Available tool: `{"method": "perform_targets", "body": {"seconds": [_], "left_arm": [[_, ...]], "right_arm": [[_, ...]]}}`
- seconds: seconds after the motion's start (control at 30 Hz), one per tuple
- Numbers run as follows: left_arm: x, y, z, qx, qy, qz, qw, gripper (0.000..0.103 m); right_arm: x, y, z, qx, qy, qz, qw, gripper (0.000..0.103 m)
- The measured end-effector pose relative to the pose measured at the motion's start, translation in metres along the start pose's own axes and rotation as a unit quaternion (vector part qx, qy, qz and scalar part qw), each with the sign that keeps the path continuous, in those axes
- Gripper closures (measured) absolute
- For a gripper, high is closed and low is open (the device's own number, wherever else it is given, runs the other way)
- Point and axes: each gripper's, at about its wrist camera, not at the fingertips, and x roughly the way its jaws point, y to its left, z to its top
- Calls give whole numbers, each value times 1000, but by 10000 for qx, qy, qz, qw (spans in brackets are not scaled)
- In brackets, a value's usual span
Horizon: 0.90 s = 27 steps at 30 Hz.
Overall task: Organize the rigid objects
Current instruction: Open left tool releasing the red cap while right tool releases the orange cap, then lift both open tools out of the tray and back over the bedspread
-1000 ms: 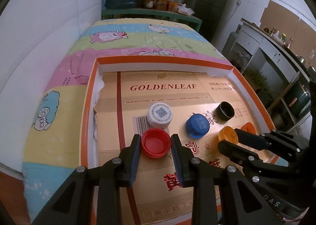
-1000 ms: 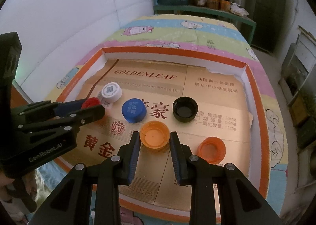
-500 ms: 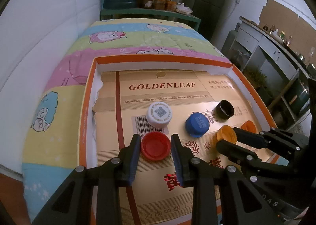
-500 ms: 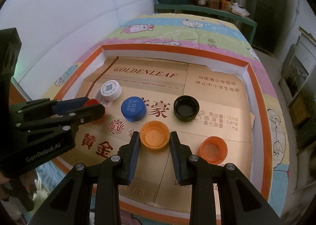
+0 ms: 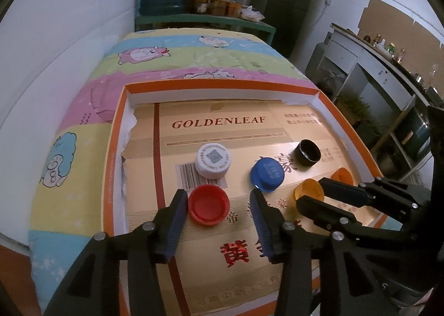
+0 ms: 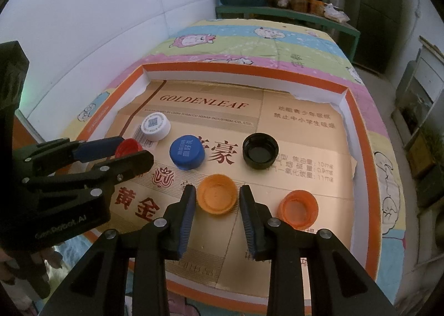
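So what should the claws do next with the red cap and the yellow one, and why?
Probably lift both grippers straight up and away. The left gripper is opening, with a clear gap beside the red cap, which sits flat on the cardboard. The right gripper is opening around the yellow-orange cap, gaps on both sides. Both caps look set down in the front row with the orange cap.

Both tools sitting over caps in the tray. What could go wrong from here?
1. The left tool is opening, but its left finger looks to be touching the red cap; lifting off may drag it.
2. The right tool, also opening, barely clears the yellow-orange cap.
3. The two tools sit close; either could nudge the blue cap.
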Motion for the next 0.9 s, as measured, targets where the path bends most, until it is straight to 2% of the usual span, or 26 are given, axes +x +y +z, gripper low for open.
{"method": "perform_targets", "body": {"seconds": [0.9], "left_arm": [[-36,-11,-10,176,-211,125,9995,53]], "right_arm": [[-31,6,-8,42,-197,-11,9998,70]]}}
